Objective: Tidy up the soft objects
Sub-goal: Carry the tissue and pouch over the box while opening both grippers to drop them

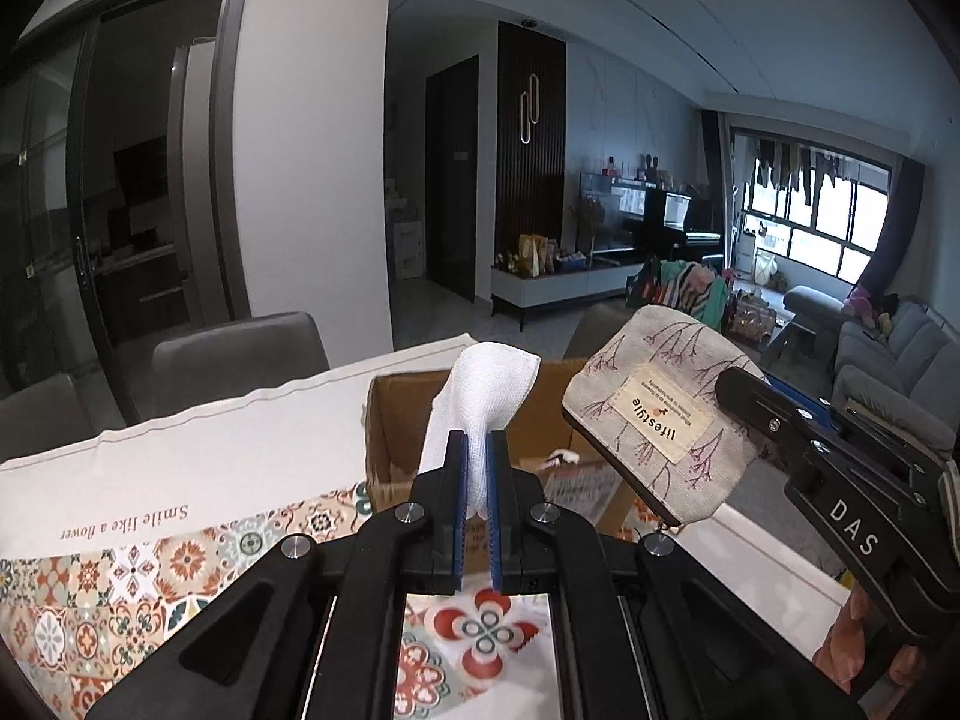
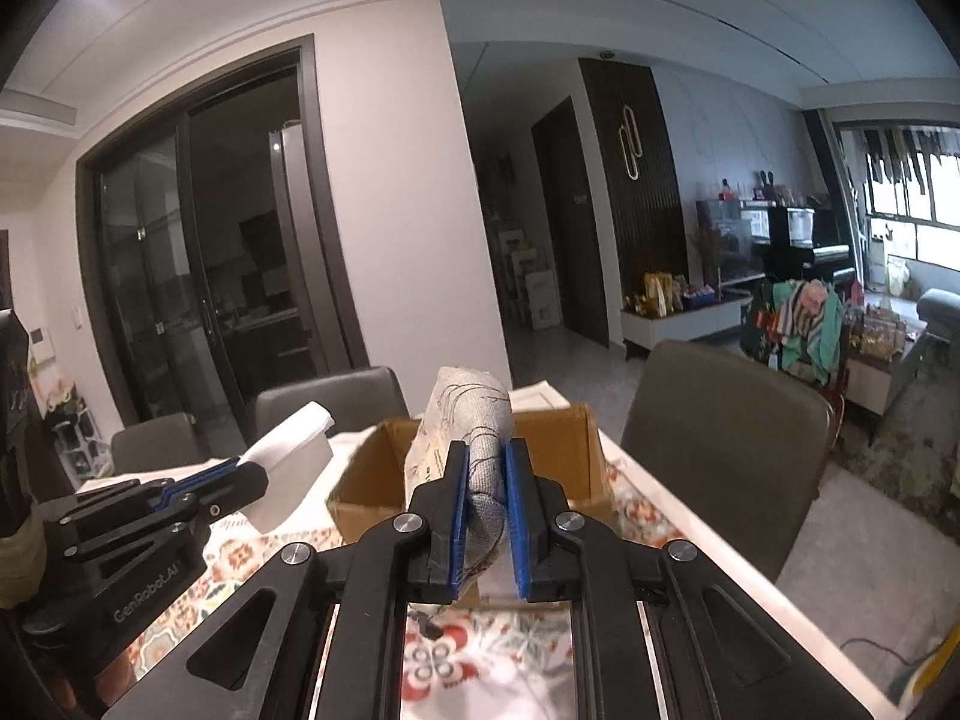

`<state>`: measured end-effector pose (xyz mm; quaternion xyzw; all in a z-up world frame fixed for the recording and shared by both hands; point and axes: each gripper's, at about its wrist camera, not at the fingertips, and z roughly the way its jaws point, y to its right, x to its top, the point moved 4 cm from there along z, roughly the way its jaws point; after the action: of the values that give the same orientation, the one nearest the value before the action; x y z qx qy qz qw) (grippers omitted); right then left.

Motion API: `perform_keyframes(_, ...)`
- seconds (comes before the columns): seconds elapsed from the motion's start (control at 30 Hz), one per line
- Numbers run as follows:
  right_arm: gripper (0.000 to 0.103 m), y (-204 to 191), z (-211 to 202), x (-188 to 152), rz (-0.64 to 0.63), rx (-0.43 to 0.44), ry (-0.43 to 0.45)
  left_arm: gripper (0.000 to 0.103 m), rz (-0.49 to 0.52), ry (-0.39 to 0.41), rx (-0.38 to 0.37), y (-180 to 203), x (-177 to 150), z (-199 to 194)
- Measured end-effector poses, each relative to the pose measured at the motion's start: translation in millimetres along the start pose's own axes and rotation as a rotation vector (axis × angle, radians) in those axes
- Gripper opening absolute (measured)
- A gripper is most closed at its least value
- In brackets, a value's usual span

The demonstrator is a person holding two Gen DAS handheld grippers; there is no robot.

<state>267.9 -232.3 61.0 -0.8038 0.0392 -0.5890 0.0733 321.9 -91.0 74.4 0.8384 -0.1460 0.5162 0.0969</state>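
Observation:
My left gripper (image 1: pixel 477 450) is shut on a white cloth (image 1: pixel 480 396) that sticks up between its blue pads, held above the near side of an open cardboard box (image 1: pixel 396 420). My right gripper (image 2: pixel 487 462) is shut on a grey fabric pouch (image 2: pixel 474 420) with a "lifestyle" label, held just before the same box (image 2: pixel 576 456). In the left wrist view the pouch (image 1: pixel 654 420) and the right gripper (image 1: pixel 750 396) hang to the right of the box. In the right wrist view the left gripper (image 2: pixel 252 471) and the white cloth (image 2: pixel 288 450) are at the left.
The box stands on a table with a patterned tablecloth (image 1: pixel 150 552). Grey chairs (image 2: pixel 726 438) stand along the far and right sides of the table. Some items lie inside the box (image 1: pixel 570 480).

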Motion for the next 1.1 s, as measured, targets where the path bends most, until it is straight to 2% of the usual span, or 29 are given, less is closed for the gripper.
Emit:
perform_keyframes(0.47, 0.014, 14, 55, 22, -0.023, 0.019, -0.007, 0.008, -0.016, -0.007, -0.005, -3, 22, 58)
perform_keyframes(0.73, 0.014, 20, 95, 23, -0.037, 0.010, -0.047, 0.008, -0.026, -0.063, -0.028, -3, 21, 99)
perform_keyframes(1.1, 0.014, 30, 137, 7, -0.039, 0.020, -0.137, 0.008, -0.035, -0.166, -0.042, -7, 5, 143)
